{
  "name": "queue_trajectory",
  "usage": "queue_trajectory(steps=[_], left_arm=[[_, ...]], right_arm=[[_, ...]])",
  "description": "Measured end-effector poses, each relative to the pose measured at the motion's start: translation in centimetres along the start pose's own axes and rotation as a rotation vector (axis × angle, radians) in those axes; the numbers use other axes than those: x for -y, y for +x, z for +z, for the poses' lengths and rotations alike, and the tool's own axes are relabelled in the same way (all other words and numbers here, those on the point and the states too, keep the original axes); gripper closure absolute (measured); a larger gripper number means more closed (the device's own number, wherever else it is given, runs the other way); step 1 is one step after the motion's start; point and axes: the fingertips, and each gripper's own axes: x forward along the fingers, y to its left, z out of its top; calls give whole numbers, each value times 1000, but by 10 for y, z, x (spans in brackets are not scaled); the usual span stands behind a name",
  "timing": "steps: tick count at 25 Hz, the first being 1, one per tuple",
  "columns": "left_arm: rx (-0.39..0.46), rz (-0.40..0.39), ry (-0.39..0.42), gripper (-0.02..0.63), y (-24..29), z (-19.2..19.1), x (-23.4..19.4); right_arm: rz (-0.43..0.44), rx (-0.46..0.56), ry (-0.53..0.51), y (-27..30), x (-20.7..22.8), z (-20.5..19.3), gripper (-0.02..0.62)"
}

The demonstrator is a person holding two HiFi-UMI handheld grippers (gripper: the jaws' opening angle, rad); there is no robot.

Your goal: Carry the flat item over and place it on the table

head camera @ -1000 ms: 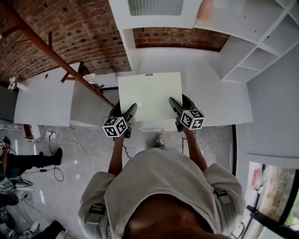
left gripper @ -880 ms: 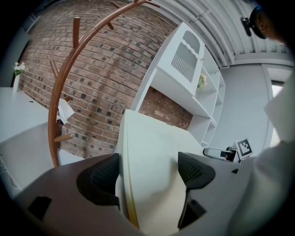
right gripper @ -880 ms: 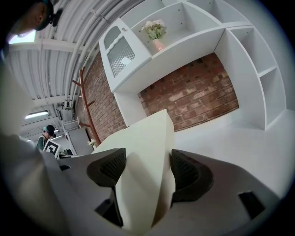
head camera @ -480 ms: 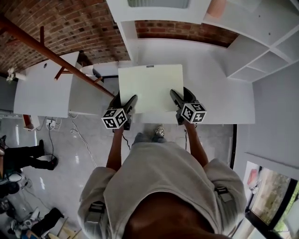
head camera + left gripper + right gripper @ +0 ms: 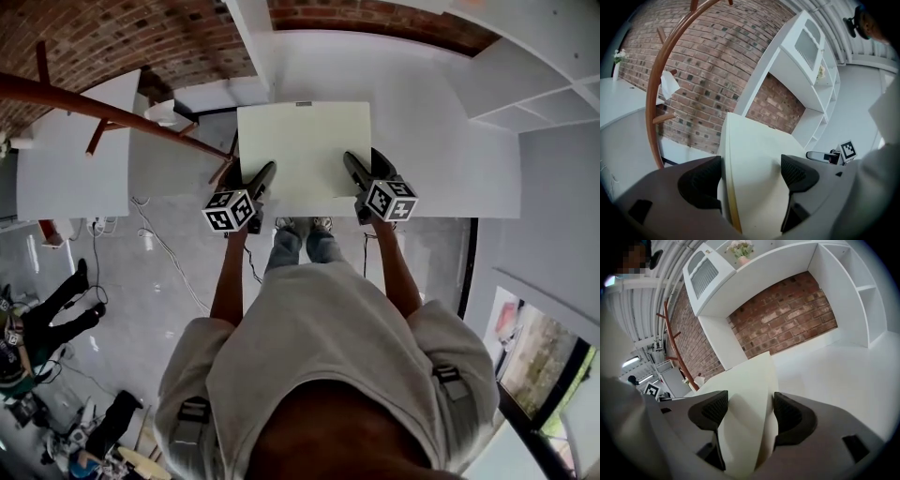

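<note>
Over the last second the board [image 5: 305, 150] has travelled forward: its near edge, which hung out over the floor [image 5: 169, 272], now sits over the white counter [image 5: 441, 178], and most of the sheet covers the counter's top. The carry therefore looks nearly finished, with lowering and release left to do. No view shows whether the board already touches the counter, though it appears to be held just above it. The left gripper [image 5: 251, 174] and right gripper [image 5: 364, 169] hold the 2 near corners, side by side and pointing away from the person, with both forearms stretched forward and roughly parallel. In the left gripper view the jaws of the left gripper [image 5: 752, 176] are clamped on the board's left edge, 1 pad under it and 1 on its upper face. In the right gripper view the right gripper [image 5: 745, 413] pinches the board's right edge between both pads, and the sheet runs on toward the brick wall. The board's left edge seems to reach past the counter's left end, so a small shift to the right may be needed before it is set down.
</note>
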Motion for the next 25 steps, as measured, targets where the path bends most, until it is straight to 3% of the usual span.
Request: queue_trajectory(steps=[12, 25], left_arm=[[-127, 3, -77, 199, 27, -63, -30], [-146, 5, -70, 198, 50, -74, -47]], right_arm=[[-52, -114, 56, 21, 31, -61, 273], [-66, -125, 100, 42, 50, -80, 273]])
